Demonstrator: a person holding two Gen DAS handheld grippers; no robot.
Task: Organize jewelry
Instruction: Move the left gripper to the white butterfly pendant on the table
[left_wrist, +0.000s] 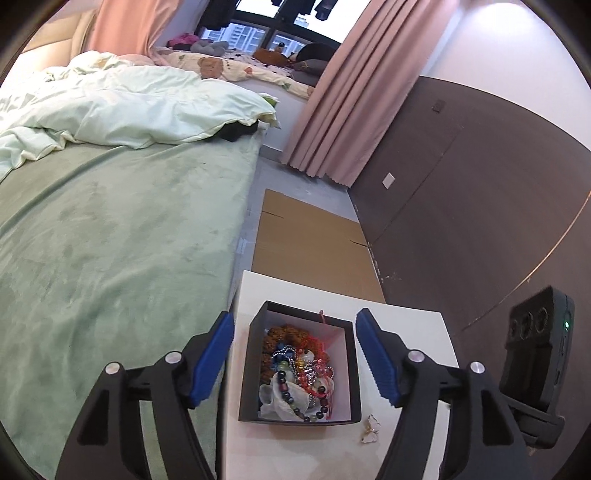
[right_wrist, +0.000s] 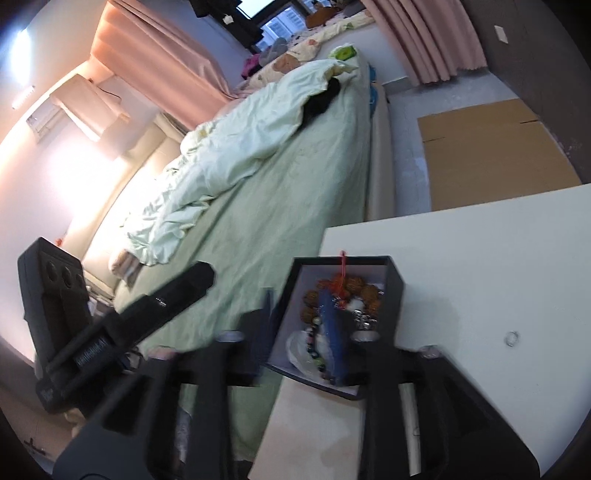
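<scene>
Between the parted, empty blue pads of the left gripper (left_wrist: 295, 354) sits a black cardboard box (left_wrist: 354, 373) of mixed bead jewelry (left_wrist: 295, 376), while the right gripper (right_wrist: 301, 332), also released, hovers over it.

A white table (right_wrist: 480, 258) stands beside a bed (right_wrist: 295, 206) covered in pale green bedding. Near the table's left edge sits a black box (right_wrist: 393, 295) with a white lining. It holds a tangle of beaded jewelry (right_wrist: 354, 295), brown, orange and dark. The right gripper (right_wrist: 301, 332) is blurred, its fingers apart: one blue pad (right_wrist: 334, 339) is over the beads inside the box, the other finger at the box's left wall. A small silver ring (right_wrist: 512, 338) lies alone on the table, right of the box. The left gripper (right_wrist: 177, 291) shows at the left. Flat cardboard (right_wrist: 495, 155) lies on the floor beyond.
</scene>
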